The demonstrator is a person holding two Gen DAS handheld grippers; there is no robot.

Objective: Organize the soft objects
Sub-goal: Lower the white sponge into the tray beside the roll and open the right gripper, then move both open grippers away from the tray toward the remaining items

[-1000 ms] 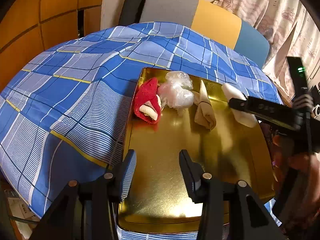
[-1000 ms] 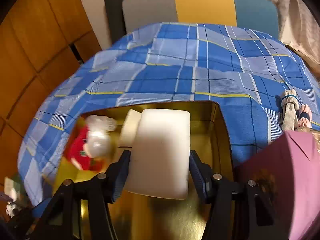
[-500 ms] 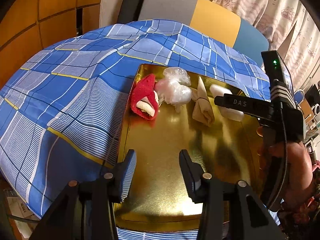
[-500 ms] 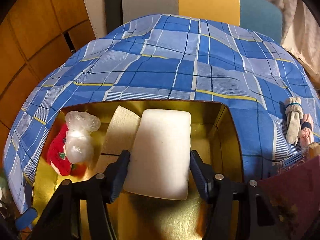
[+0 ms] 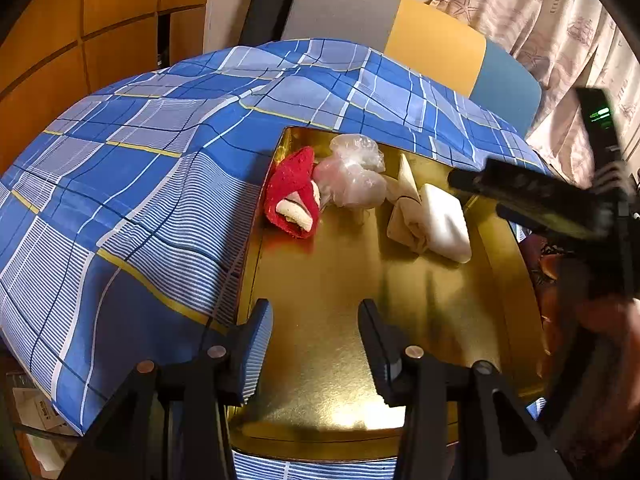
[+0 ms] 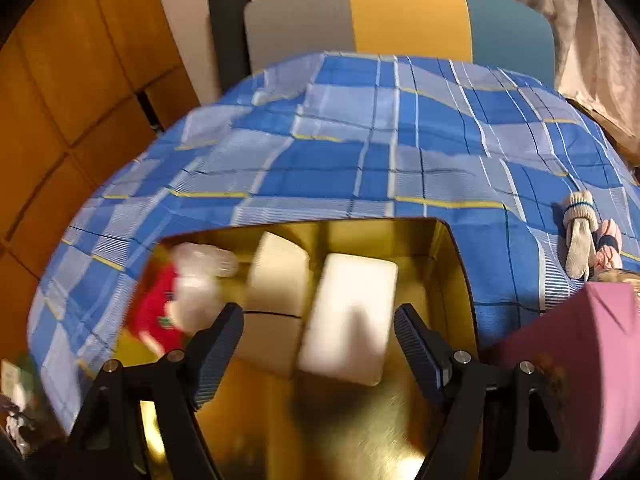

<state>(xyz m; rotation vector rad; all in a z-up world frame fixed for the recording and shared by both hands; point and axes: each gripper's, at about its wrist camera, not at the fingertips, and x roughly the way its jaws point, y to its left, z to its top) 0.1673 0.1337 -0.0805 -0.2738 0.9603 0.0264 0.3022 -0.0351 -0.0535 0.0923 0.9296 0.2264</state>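
Note:
A gold tray (image 5: 320,304) lies on a blue plaid cloth. At its far end lie a red sock (image 5: 294,196), a clear plastic bag (image 5: 352,172), a beige folded cloth (image 5: 404,208) and a white sponge (image 5: 444,222). The sponge (image 6: 348,312) rests in the tray against the beige cloth (image 6: 276,284). My right gripper (image 6: 318,340) is open just behind the sponge, not touching it. My left gripper (image 5: 316,344) is open and empty over the tray's near end.
The blue plaid cloth (image 5: 132,200) covers the table. Rolled socks (image 6: 580,240) lie on it at the right, by a purple box (image 6: 576,360). A grey, yellow and blue chair back (image 6: 400,16) stands behind, with wooden panels at the left and curtains at the right.
My right gripper opened and let go of the white sponge, which now lies in the tray beside the beige cloth. The gripper drew back a little. My left gripper stayed put.

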